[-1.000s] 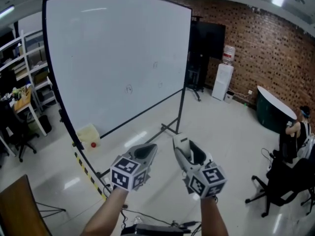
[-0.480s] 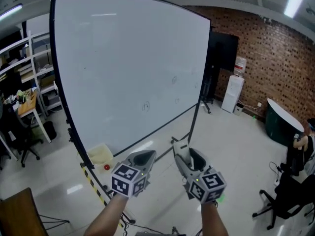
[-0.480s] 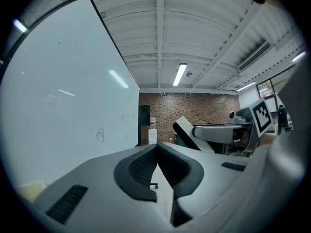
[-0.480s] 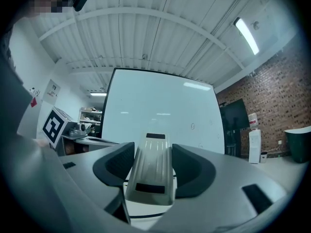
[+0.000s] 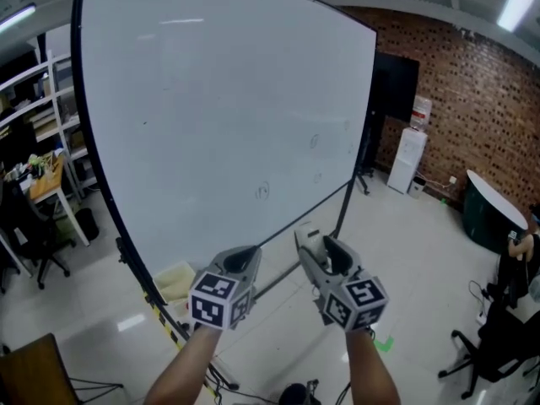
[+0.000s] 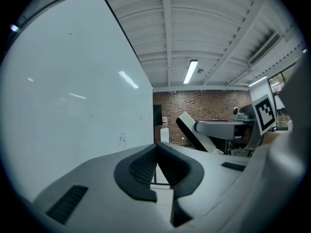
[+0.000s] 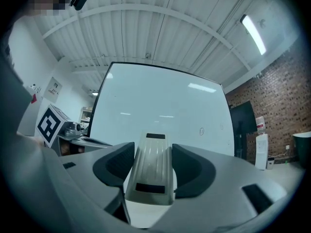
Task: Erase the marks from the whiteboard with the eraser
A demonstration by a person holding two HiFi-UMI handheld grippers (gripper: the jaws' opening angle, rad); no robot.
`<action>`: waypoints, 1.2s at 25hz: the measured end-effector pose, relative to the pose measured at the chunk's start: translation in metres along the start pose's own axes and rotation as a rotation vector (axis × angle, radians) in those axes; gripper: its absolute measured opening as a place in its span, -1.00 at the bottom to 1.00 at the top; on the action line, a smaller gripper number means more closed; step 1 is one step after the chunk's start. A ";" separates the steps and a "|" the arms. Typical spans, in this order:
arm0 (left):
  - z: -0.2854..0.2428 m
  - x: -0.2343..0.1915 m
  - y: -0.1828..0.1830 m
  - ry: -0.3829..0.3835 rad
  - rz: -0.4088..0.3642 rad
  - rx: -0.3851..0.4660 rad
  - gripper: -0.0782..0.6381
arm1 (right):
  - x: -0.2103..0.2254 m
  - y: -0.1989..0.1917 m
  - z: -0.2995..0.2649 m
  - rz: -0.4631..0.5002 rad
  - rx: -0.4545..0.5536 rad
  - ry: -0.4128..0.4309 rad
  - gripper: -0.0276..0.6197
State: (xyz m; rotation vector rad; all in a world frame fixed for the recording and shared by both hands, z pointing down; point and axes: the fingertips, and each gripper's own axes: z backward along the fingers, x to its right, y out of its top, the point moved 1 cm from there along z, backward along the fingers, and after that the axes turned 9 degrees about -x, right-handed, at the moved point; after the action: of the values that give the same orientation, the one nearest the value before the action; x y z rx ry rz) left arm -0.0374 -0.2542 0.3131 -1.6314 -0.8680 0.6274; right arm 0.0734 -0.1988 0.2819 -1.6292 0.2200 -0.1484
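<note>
The right gripper [image 7: 153, 155] is clamped on the eraser [image 7: 148, 178], a pale ribbed block seated lengthwise between the jaws and projecting past their tips toward the whiteboard [image 5: 211, 99]. The left gripper [image 6: 156, 153] is closed pad to pad with nothing in it and hangs just beside the right one.

The eraser is not in contact with the board. Both tools are held low, near its lower edge. A small circled mark [image 5: 262, 191] sits in the lower part of the board, with fainter marks [image 5: 314, 140] above and to its right.

Recommended procedure:
- Raise the eraser to the circled mark.
- Present its wiping face flat to the surface, not an edge.
- Maintain a firm clamp so the block does not pivot under wiping pressure.
- Press moderately, because the board appears to stand on a free-standing frame [image 5: 341, 218].
</note>
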 end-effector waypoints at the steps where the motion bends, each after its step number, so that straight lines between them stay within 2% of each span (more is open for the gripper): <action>1: -0.005 -0.005 0.000 0.011 0.004 -0.005 -0.79 | 0.004 0.000 -0.008 -0.010 0.005 0.008 -0.14; 15: -0.093 -0.072 -0.008 0.190 0.063 0.024 -0.79 | 0.040 -0.013 -0.157 0.017 0.100 0.205 -0.15; 23: -0.103 -0.105 -0.025 0.263 0.066 0.001 -0.79 | 0.023 -0.020 -0.214 0.014 0.193 0.282 -0.15; 26: -0.104 -0.114 -0.033 0.274 0.063 -0.019 -0.79 | 0.015 -0.022 -0.225 -0.016 0.236 0.310 -0.16; 30: -0.106 -0.120 -0.034 0.289 0.054 -0.025 -0.79 | 0.014 -0.029 -0.245 -0.038 0.230 0.305 -0.17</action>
State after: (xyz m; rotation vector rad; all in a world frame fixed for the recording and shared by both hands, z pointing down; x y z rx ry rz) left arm -0.0320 -0.4093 0.3650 -1.7213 -0.6240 0.4047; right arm 0.0329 -0.4378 0.3282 -1.3779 0.3913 -0.4375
